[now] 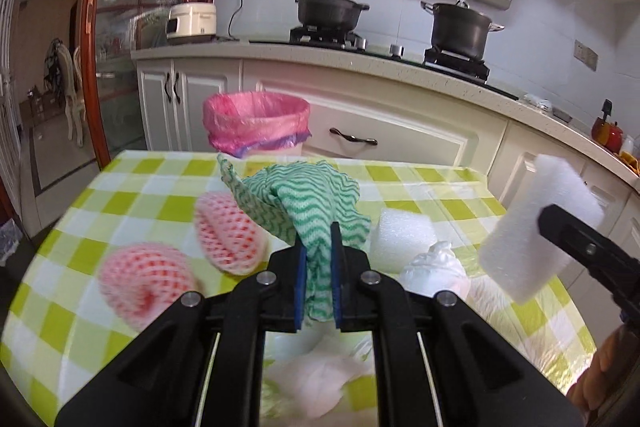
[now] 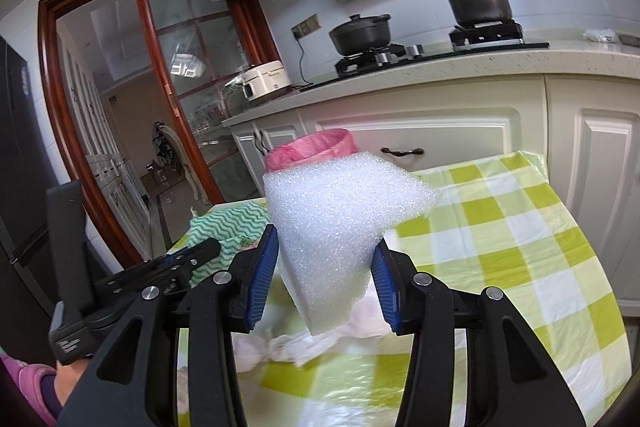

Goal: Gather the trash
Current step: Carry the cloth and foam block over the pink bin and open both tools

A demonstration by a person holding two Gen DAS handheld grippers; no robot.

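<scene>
Pink-lined bin (image 1: 256, 123) stands beyond the bench's (image 1: 420, 183) far edge, ahead of both loads: our left gripper (image 1: 318, 247) jaws clamp the cloth (image 1: 316, 203), right gripper (image 2: 326, 259) jaws the foam (image 2: 332, 219).

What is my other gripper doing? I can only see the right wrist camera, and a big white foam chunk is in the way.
Observer: The left gripper is shut on the green-and-white wavy-striped cloth.
Operator: Is there more trash on the table?
Observer: Yes, two pink-and-red foam net sleeves lie left of that cloth on the green-checked tablecloth.
Operator: Anything else white?
Observer: A second white foam block, like the white foam chunk you hold, sits on the table to the right of the cloth.
</scene>
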